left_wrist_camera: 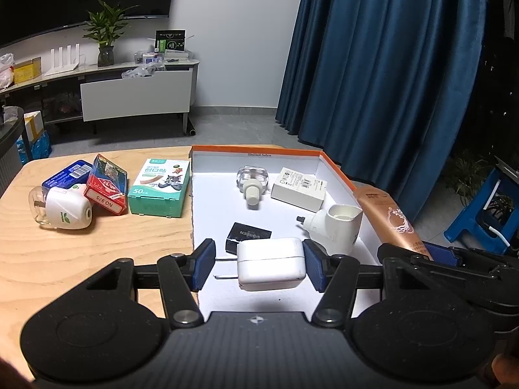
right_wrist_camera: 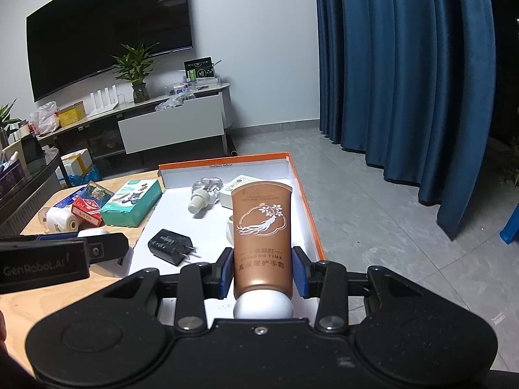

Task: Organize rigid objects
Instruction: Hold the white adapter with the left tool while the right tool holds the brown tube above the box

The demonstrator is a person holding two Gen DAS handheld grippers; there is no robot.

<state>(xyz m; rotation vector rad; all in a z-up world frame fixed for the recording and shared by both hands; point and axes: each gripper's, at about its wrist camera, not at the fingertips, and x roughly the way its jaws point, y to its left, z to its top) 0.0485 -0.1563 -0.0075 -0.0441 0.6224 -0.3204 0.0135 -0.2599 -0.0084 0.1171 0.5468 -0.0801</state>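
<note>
A white box lid with an orange rim lies on the wooden table. My left gripper is open around a white plug charger, which rests in the lid; only the right pad is near it. In the lid also lie a glass bottle, a white carton, a white plug-in diffuser and a black charger. My right gripper is shut on a brown hand cream tube, held above the lid's right side.
Left of the lid on the table lie a green plaster box, a red box, a blue tin and a white diffuser with a clear cover. A blue curtain hangs to the right. A TV cabinet stands behind.
</note>
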